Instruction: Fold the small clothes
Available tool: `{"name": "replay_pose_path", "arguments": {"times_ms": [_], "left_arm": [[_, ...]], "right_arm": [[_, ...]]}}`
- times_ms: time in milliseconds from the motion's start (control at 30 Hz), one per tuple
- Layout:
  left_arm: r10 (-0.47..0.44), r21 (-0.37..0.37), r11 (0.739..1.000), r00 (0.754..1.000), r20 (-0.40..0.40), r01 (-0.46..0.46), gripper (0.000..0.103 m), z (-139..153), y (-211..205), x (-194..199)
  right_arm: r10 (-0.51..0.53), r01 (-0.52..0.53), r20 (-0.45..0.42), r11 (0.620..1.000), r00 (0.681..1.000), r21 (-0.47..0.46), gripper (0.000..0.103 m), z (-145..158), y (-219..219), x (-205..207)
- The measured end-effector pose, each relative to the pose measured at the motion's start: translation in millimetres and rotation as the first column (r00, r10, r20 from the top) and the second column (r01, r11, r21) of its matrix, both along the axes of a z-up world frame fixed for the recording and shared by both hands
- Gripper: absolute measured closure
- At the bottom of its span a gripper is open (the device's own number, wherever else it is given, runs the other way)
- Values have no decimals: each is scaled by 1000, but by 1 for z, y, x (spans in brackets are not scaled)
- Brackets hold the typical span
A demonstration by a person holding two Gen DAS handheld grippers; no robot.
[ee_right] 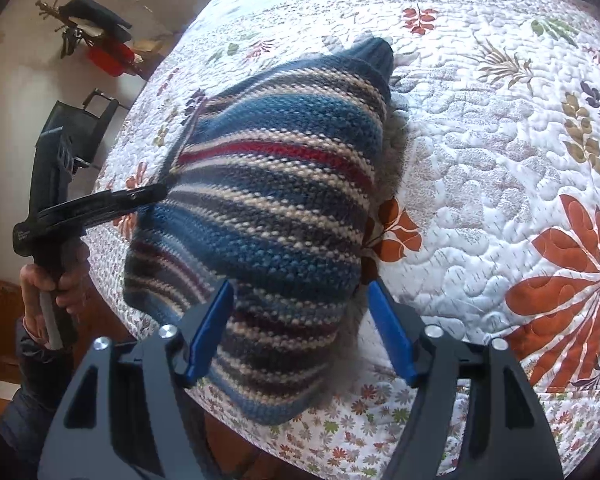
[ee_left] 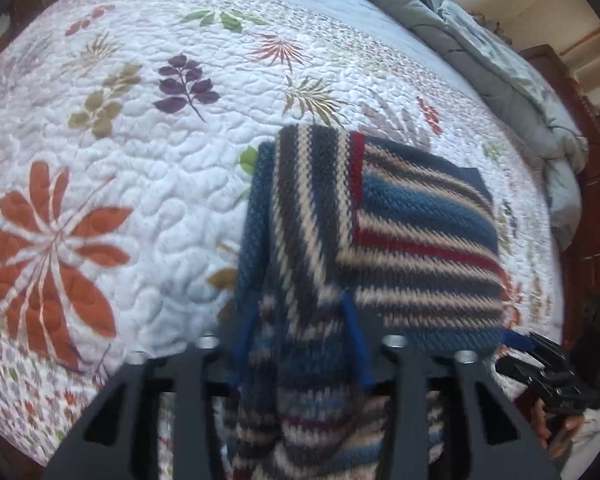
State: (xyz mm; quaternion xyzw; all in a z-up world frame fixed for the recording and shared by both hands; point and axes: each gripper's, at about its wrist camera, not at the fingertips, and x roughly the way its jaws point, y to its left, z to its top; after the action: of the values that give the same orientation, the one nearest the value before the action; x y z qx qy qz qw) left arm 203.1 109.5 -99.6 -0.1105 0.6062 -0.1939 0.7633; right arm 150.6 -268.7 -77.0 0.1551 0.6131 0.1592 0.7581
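left wrist view: a striped knit garment (ee_left: 380,220) lies on a white quilted bedspread (ee_left: 148,200) printed with leaves and flowers, near the bed's near edge. its left part is turned so the stripes run up and down against the crosswise stripes on the right, which suggests one fold is in place. the near end of the knit runs back between the blue-padded fingers of the left gripper (ee_left: 300,344); the jaws stand narrow with the fabric bunched between them, apparently pinching it, though motion blur softens the contact. a rumpled grey duvet (ee_left: 500,60) is heaped at the bed's far right. the right gripper (ee_left: 540,364) shows as a dark shape at the lower right edge, just beside the garment's near right corner.

right wrist view: the same garment (ee_right: 276,208) hangs partly off the bedspread (ee_right: 480,160) at its near edge, with the left gripper (ee_right: 160,192) gripping its left edge, held in the person's left hand (ee_right: 56,292). the right gripper (ee_right: 300,328) has its jaws wide, blue pads on either side of the knit's near end without closing on it.

judged from both views, the folding is partway along: a fold appears made, but the garment is not yet a flat, compact bundle, and at least one further fold and smoothing seem left.
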Motion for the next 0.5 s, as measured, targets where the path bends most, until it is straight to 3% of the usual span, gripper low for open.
{"name": "replay_pose_path", "arguments": {"times_ms": [133, 300, 400, 500], "left_arm": [[-24, -97, 995, 1000, 5, 25, 25, 6, 13, -16], [-59, -145, 988, 997, -50, 52, 24, -15, 13, -16], [-74, -220, 974, 992, -102, 50, 24, -33, 12, -11], [-83, -231, 971, 993, -80, 63, 21, -38, 8, -10]], "right_arm": [[13, -13, 5, 1000, 1000, 11, 25, 4, -2, -6], [20, -20, -18, 999, 1000, 44, 23, -3, 1, -8], [21, -19, -39, 998, 999, 60, 23, -11, 4, -7], [26, -21, -61, 996, 998, 84, 23, -20, 5, -6]]}}
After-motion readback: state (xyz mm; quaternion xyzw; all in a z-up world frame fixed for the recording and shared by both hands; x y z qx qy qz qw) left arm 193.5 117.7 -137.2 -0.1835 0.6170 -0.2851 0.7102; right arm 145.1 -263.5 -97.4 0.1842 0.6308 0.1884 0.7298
